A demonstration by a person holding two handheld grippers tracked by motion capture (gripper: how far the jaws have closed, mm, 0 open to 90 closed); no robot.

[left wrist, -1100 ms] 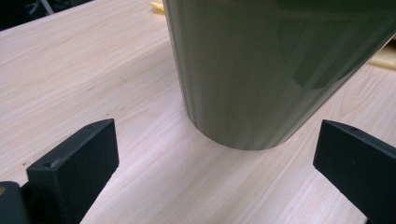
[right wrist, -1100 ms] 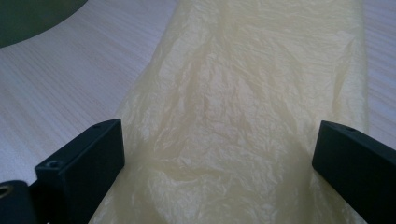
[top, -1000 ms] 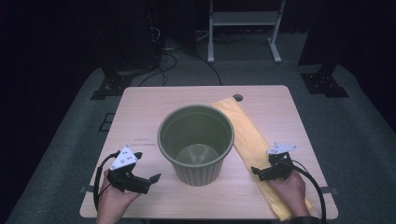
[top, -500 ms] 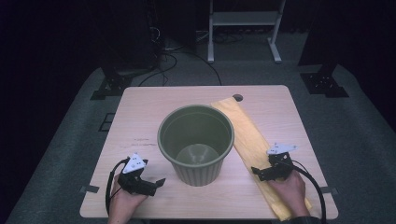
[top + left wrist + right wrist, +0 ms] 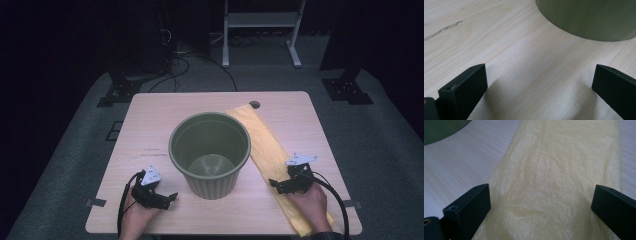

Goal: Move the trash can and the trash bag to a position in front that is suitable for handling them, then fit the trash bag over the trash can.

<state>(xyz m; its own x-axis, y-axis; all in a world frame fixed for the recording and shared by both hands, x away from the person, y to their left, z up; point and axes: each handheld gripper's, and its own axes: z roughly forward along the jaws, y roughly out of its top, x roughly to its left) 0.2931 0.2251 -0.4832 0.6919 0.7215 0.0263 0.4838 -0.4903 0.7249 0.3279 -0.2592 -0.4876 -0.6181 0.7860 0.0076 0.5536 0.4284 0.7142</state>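
An empty olive-green bucket (image 5: 210, 150) stands upright in the middle of the wooden table (image 5: 150, 125). A long yellow plastic bag (image 5: 262, 145) lies flat on the table to its right, running from the far side to the front edge. My left gripper (image 5: 170, 196) rests low on the table front-left of the bucket, open, jaws wide apart over bare wood (image 5: 536, 75) with the bucket wall (image 5: 589, 20) just ahead. My right gripper (image 5: 275, 184) sits on the bag near the front right, open, the crinkled yellow bag (image 5: 554, 182) lying between its jaws.
A small round cable hole (image 5: 254, 104) sits in the table's far edge beside the bag's end. Behind the table stand a metal frame (image 5: 260, 30), cables and dark stand feet (image 5: 120, 92) on grey carpet.
My left gripper has moved toward the front edge and slightly right, settling lower beside the bucket. The right gripper, bag and bucket have stayed where they were.
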